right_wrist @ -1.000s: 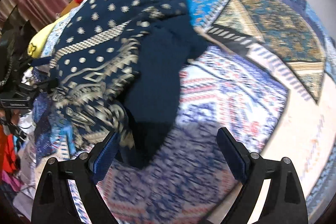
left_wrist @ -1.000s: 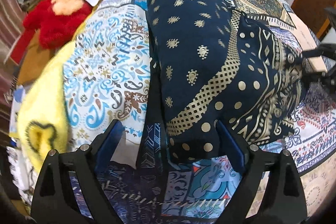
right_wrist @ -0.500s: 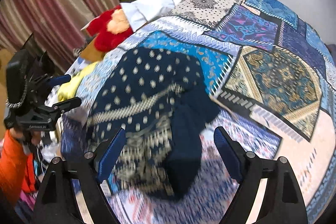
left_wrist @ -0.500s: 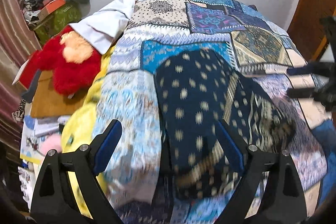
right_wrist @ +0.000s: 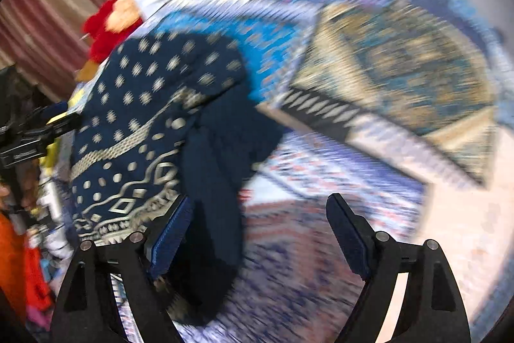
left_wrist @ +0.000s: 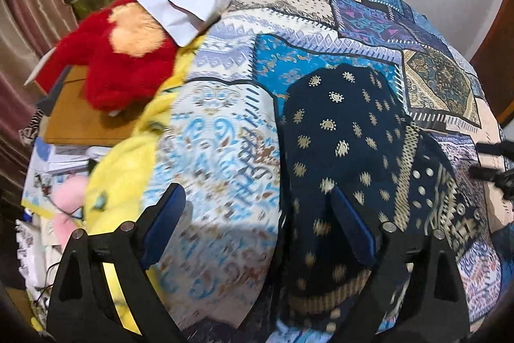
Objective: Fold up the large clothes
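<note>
cloth [left_wrist: 347, 150]: lies folded on bed [left_wrist: 225, 150] | left gripper [left_wrist: 257, 233]: released, empty | right gripper [right_wrist: 257, 233]: released, empty | left: maybe one more fold

The navy garment [left_wrist: 337, 130] looks like thin matt cloth with shiny gold print, the patchwork bedspread [left_wrist: 225, 150] is matt printed cotton, the red plush toy [left_wrist: 122, 63] is properly fuzzy, and the fingers [left_wrist: 353, 227] have matt blue pads.
</note>
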